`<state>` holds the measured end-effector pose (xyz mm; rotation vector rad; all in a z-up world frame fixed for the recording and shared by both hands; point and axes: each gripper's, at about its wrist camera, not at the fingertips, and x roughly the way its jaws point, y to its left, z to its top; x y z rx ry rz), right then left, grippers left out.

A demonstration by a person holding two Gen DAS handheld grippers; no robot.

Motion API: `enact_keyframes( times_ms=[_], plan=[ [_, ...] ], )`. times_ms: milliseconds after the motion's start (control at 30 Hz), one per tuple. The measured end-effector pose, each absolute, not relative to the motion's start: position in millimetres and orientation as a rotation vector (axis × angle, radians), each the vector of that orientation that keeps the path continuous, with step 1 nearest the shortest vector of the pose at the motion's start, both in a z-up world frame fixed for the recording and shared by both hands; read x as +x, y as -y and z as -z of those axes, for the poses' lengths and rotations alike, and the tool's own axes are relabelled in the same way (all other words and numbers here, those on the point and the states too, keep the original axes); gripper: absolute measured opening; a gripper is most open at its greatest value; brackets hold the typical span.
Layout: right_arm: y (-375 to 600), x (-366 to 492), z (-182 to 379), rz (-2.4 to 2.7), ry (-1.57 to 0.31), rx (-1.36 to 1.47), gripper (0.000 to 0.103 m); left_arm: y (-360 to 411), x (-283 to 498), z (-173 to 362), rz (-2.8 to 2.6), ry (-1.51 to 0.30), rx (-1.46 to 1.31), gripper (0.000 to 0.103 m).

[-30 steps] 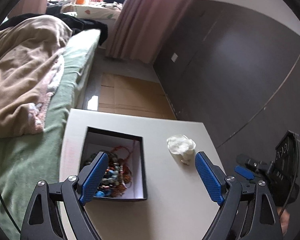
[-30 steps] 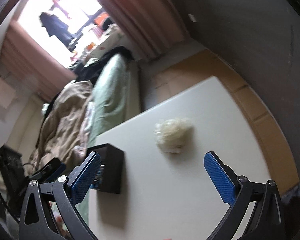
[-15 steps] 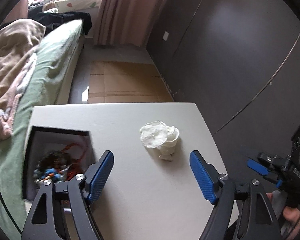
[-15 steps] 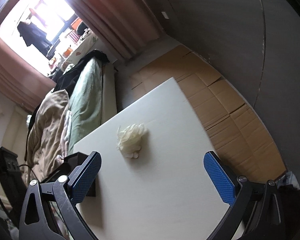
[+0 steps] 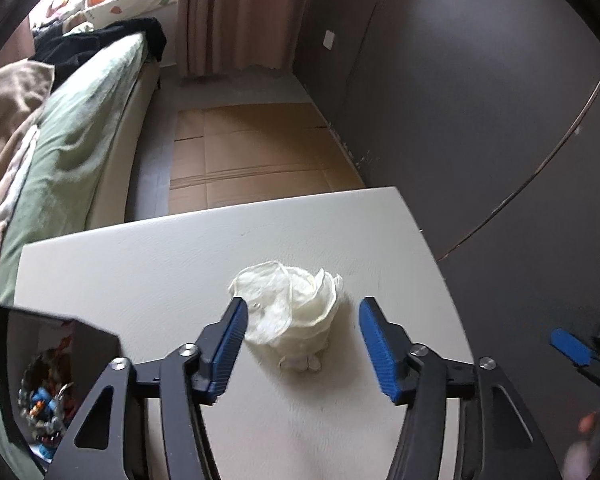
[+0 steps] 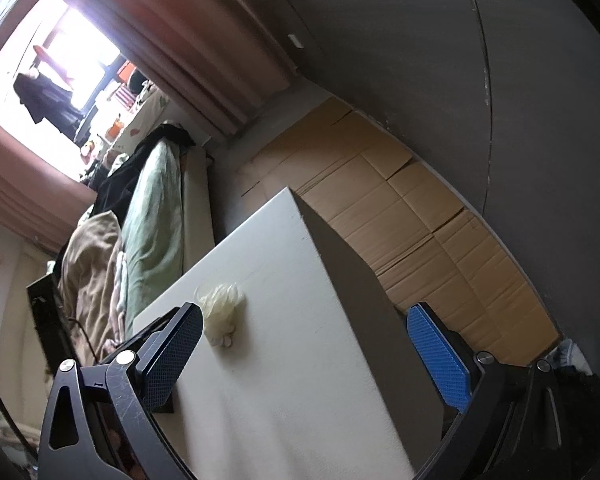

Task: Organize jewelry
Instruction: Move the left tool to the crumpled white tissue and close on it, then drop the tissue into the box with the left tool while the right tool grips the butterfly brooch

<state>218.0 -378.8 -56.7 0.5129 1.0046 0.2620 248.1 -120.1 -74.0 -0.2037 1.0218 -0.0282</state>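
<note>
A crumpled white pouch (image 5: 291, 309) lies on the white table (image 5: 140, 272). My left gripper (image 5: 302, 314) is open, its blue fingers on either side of the pouch and close to it. A black box (image 5: 40, 376) with colourful beaded jewelry inside sits at the table's left, at the lower left of the left wrist view. My right gripper (image 6: 304, 328) is open and empty, above the table's right side. The pouch shows in the right wrist view (image 6: 220, 312), left of centre by the left finger. Part of my right gripper shows at the far right of the left wrist view (image 5: 580, 354).
A bed with a green sheet (image 5: 72, 152) and a beige blanket runs along the table's left. Flattened cardboard (image 5: 252, 160) covers the floor beyond the table. A dark wall (image 5: 480, 120) stands to the right. The table's right edge (image 6: 320, 248) drops to the floor.
My left gripper swung right from over the jewelry box to the pouch and came close around it. My right gripper drifted right, away from the pouch, toward the table's edge.
</note>
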Motion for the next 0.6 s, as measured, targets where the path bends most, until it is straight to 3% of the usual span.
enact_keyframes(
  times_ms=[133,200,233,600],
  plan=[
    [380,220,58,-0.261,-1.007,0.528,0.103,120,262,93,-0.010,-1.063,-0.203,0.034],
    [381,221,58,-0.265,-1.009,0.533,0.103,120,264,100,-0.038,-1.072,-0.185,0.017],
    [379,222,58,-0.266,-1.009,0.533,0.103,118,264,102,-0.048,-1.073,-0.180,0.002],
    [352,229,64,-0.307,-1.036,0.506,0.103,94,233,68,0.009,-1.012,-0.224,0.001]
  ],
)
